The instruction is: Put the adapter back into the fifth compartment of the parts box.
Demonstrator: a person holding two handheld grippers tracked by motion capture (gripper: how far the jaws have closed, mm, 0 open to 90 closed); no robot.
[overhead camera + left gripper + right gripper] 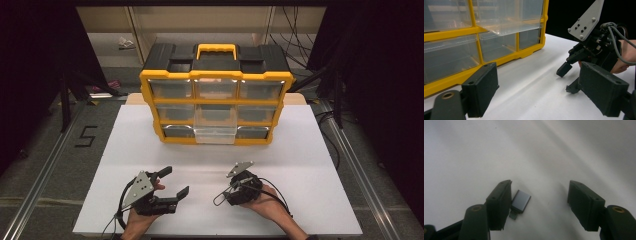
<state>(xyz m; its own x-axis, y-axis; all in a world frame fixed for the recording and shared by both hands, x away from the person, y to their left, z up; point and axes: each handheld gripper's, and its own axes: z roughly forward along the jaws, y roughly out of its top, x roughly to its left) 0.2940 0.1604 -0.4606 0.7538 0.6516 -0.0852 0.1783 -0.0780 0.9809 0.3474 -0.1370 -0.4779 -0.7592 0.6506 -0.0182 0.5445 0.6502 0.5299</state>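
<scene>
A small flat grey metal piece lies on the white table. My right gripper points down at it, open, with the piece between the jaws, right beside the left one; whether that jaw touches it I cannot tell. In the high view the right gripper is near the front edge, right of centre. My left gripper rests wide open at the front left with nothing between its jaws. The left gripper view looks across at the right gripper.
A yellow and black drawer organizer with clear drawers stands at the back of the table. Its bottom middle drawer is pulled out toward me. Bare table lies between the organizer and both grippers. Cables and shelving sit behind.
</scene>
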